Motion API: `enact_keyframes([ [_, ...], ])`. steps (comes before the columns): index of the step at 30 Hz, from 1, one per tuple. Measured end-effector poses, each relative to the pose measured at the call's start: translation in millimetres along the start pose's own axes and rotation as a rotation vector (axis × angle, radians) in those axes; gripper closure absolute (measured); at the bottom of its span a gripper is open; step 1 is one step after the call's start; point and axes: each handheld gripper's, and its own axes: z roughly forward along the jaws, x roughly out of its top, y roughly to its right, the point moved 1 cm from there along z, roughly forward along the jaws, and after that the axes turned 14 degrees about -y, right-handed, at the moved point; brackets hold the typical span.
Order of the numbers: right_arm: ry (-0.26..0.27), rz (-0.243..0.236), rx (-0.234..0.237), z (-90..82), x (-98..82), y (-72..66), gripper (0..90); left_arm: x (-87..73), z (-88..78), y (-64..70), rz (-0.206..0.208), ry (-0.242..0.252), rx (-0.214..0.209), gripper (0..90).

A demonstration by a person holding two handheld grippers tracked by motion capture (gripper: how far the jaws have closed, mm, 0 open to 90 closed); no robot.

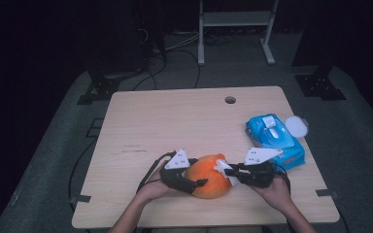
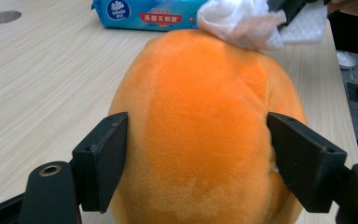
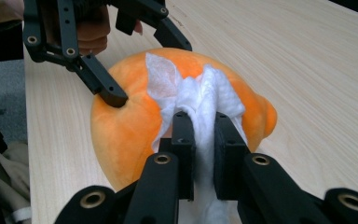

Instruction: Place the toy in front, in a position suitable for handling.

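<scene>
An orange plush toy (image 1: 209, 183) lies near the table's front edge, between both hands. My left gripper (image 1: 199, 174) grips it from the left, and in the left gripper view its pads (image 2: 102, 158) press into both sides of the plush (image 2: 200, 116). In the right gripper view one left fingertip (image 3: 113, 97) dents the fabric. My right gripper (image 3: 204, 135) is shut on a bunched white wipe (image 3: 205, 91), which rests on the plush's top (image 3: 121, 130). The wipe (image 2: 240, 21) also shows at the far end in the left gripper view.
A blue pack of wet wipes (image 1: 274, 138) lies at the table's right, with a round white lid (image 1: 297, 126) beside it. The wooden table (image 1: 175, 116) has a cable hole (image 1: 230, 100) near its far edge. Cables trail from both grippers.
</scene>
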Motion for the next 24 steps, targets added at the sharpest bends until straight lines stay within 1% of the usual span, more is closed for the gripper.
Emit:
enact_keyframes([
  [2, 0.001, 0.007, 0.002, 1.2, 0.9, -0.4, 80.3, -1.3, -0.2, -0.7, -0.005, 0.001, -0.004, 23.6],
  [4, 0.003, 0.003, 0.0, 1.8, 1.7, -1.3, 80.3, -2.1, -0.7, -1.5, -0.004, 0.001, -0.004, 23.6],
  [7, -0.002, 0.008, -0.009, 1.3, -0.5, 1.1, 80.3, -2.7, -1.2, -1.8, -0.007, 0.001, -0.003, 23.5],
  [11, -0.004, 0.035, -0.018, 0.2, -3.4, 6.7, 80.2, -4.0, -1.8, -2.4, -0.012, 0.003, -0.009, 23.6],
  [12, 0.004, 0.04, -0.009, -0.5, -2.3, 5.6, 80.3, -4.4, -2.0, -2.8, -0.01, 0.002, -0.01, 23.5],
  [14, 0.02, 0.023, 0.005, -1.3, 1.6, -0.1, 80.2, -5.6, -1.9, -3.8, -0.014, 0.009, -0.019, 23.6],
  [15, 0.024, 0.001, 0.012, -0.5, 4.7, -5.3, 80.2, -6.4, -1.8, -4.5, -0.015, 0.012, -0.024, 23.6],
  [16, 0.018, -0.012, 0.014, 0.7, 6.5, -8.9, 80.2, -7.0, -2.1, -5.5, -0.015, 0.011, -0.026, 23.5],
  [17, 0.01, -0.022, 0.004, 1.9, 7.2, -11.1, 80.1, -7.7, -2.4, -5.9, -0.018, 0.012, -0.03, 23.5],
  [18, 0.007, -0.027, 0.004, 2.7, 6.9, -10.7, 80.1, -8.1, -2.7, -6.2, -0.018, 0.012, -0.031, 23.5],
  [20, 0.004, -0.009, 0.01, 2.5, 3.8, -5.3, 80.2, -8.2, -2.8, -6.3, -0.02, 0.013, -0.03, 23.5],
  [21, -0.003, 0.0, 0.004, 2.6, 0.9, -1.7, 80.2, -8.2, -2.8, -6.5, -0.024, 0.012, -0.03, 23.6],
  [24, -0.027, 0.055, 0.0, 2.8, -9.8, 10.0, 80.1, -9.1, -2.8, -7.3, -0.029, 0.017, -0.034, 23.6],
])
